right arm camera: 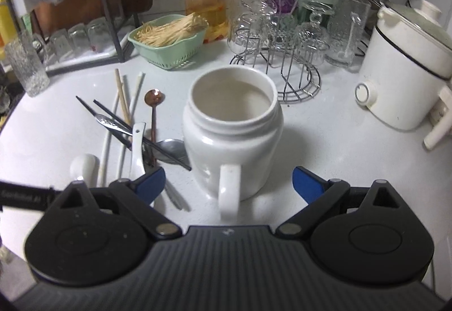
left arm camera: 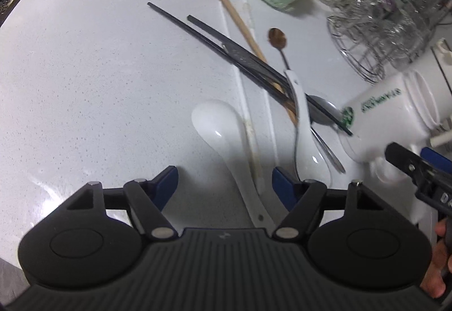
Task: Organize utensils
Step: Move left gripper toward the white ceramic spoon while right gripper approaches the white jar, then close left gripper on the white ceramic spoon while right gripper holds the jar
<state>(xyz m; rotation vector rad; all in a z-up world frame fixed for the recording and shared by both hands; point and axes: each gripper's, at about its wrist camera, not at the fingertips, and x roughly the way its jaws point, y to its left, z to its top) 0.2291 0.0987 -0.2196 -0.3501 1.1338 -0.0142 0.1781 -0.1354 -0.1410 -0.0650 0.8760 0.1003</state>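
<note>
The left tongs (left arm camera: pixel 225 186) hang over the white counter (left arm camera: pixel 84 85) with their blue tips apart. The handle of a big white soup spoon (left arm camera: pixel 226 141) lies between the tips, but they do not press on it. Nothing is held.

The right tongs (right arm camera: pixel 228 184) are spread wide too. The handle of a white jar (right arm camera: pixel 233 127) sits between their tips, and the tips do not touch it. The jar stands upright and looks empty inside.

Left of the right tongs, beside the jar, lies a messy pile: black chopsticks (right arm camera: pixel 113 119), wooden chopsticks (right arm camera: pixel 121 96), a copper spoon (right arm camera: pixel 154 97), a silver spoon (right arm camera: pixel 169 148) and a second white spoon (right arm camera: pixel 138 147). They cross over each other.

This looks like the very start of the job. No spoon or stick is in the jar yet.

Next, I think the left tongs need to close on the soup spoon's handle and lift it. The right tongs could steady the jar by its handle. The spoon is smooth, so it may slip.
</note>
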